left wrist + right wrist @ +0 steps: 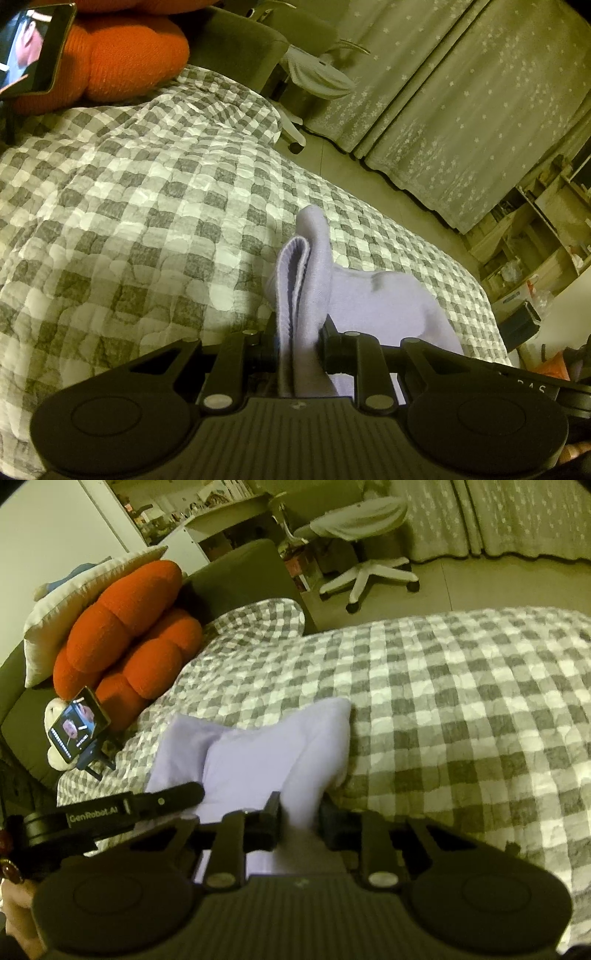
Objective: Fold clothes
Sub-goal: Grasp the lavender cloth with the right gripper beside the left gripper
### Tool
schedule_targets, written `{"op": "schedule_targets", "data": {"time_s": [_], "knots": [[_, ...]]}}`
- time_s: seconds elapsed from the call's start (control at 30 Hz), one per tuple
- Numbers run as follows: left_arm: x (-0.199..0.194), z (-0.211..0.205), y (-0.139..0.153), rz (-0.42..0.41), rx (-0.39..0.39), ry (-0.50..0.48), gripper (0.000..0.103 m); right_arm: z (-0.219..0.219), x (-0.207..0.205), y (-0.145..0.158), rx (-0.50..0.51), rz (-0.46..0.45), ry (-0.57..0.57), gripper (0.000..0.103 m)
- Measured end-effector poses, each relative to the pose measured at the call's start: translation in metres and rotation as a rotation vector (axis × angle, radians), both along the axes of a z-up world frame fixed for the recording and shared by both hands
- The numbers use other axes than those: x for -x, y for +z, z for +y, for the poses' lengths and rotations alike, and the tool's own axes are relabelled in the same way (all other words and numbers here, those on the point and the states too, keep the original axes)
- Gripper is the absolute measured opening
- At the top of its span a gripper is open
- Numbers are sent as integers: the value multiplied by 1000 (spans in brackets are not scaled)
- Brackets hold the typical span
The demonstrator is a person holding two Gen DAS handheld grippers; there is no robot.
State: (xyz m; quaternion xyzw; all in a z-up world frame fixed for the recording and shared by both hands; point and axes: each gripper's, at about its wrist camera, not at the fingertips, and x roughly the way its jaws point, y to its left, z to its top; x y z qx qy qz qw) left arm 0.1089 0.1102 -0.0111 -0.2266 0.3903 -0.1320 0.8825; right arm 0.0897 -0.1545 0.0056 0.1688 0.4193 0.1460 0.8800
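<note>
A pale lilac garment (373, 299) lies partly lifted over the grey-and-white checked bedspread (147, 192). My left gripper (299, 349) is shut on a folded, hemmed edge of it, which stands up between the jaws. In the right wrist view the same lilac garment (258, 753) spreads toward the left, and my right gripper (299, 821) is shut on another bunched edge. The left gripper's arm (122, 808) shows at the left, beside the cloth. Both grips hold the garment just above the bedspread (443, 701).
Orange cushions (129, 638) and a cream pillow (74, 598) lie at the bed's head. A phone on a stand (79, 729) plays video there. A white swivel chair (365, 568), floor, curtains (461, 103) and shelves (535, 236) lie beyond the bed's edge.
</note>
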Motion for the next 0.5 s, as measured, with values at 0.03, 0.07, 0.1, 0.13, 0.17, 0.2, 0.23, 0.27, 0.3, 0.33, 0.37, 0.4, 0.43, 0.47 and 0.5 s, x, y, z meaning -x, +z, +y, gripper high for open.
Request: {"op": "schedule_targets", "data": {"time_s": [0.03, 0.07, 0.1, 0.13, 0.17, 0.2, 0.23, 0.27, 0.3, 0.33, 0.37, 0.4, 0.43, 0.47, 0.5], "knots": [[0, 0, 0, 0, 1, 0, 21, 1, 0, 0, 5, -1, 0, 20], [0, 0, 0, 1, 2, 1, 21, 1, 0, 1, 9, -2, 1, 20], [0, 0, 0, 2, 3, 1, 21, 2, 0, 1, 12, -2, 2, 20], [0, 0, 0, 2, 3, 0, 21, 2, -1, 1, 15, -3, 3, 20], [0, 1, 0, 2, 3, 1, 21, 2, -1, 1, 17, -3, 4, 20], [0, 1, 0, 2, 3, 1, 21, 2, -1, 1, 20, -4, 5, 20], [0, 1, 0, 2, 2, 1, 21, 2, -1, 1, 24, -5, 6, 20], [0, 1, 0, 2, 2, 1, 21, 3, 0, 1, 26, -5, 7, 20], [1, 1, 0, 1, 2, 1, 21, 3, 0, 1, 28, -5, 7, 20], [1, 1, 0, 1, 2, 1, 21, 3, 0, 1, 29, -5, 7, 20], [1, 1, 0, 2, 2, 1, 21, 3, 0, 1, 30, -5, 7, 20], [1, 1, 0, 2, 2, 1, 21, 3, 0, 1, 30, -6, 7, 20], [1, 1, 0, 2, 2, 1, 21, 3, 0, 0, 30, -6, 7, 20], [1, 1, 0, 2, 1, 1, 21, 3, 0, 1, 30, -6, 7, 20], [1, 1, 0, 2, 2, 2, 21, 4, 0, 1, 31, -6, 7, 20]]}}
